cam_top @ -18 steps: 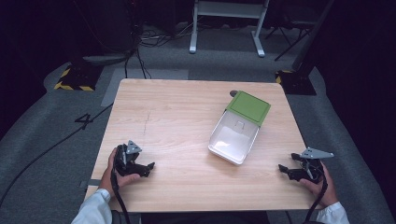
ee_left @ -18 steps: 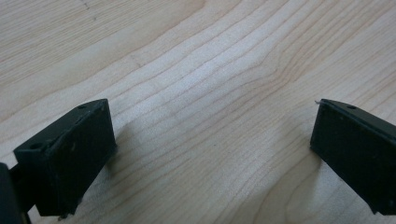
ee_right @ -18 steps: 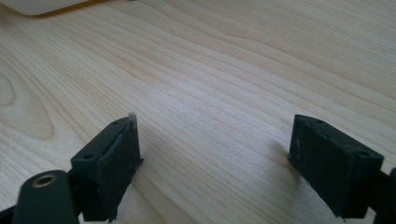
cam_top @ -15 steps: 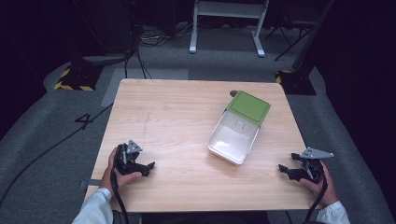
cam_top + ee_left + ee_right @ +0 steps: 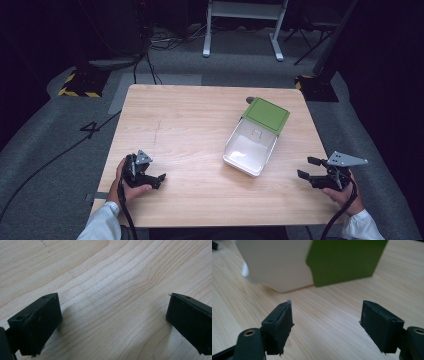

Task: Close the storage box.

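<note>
High view, left claw (image 5: pixel 159 178) low on table (image 5: pixel 200 115), right claw (image 5: pixel 306 167) level

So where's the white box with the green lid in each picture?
High view: the white box lies right of the table's middle, its green lid at the far end.
Left gripper view: bare wooden table lies between the open black jaws.
Right gripper view: the box is top left and the lid top right, beyond the open jaws.
Shared landmark: the pale wood grain of the table.
</note>
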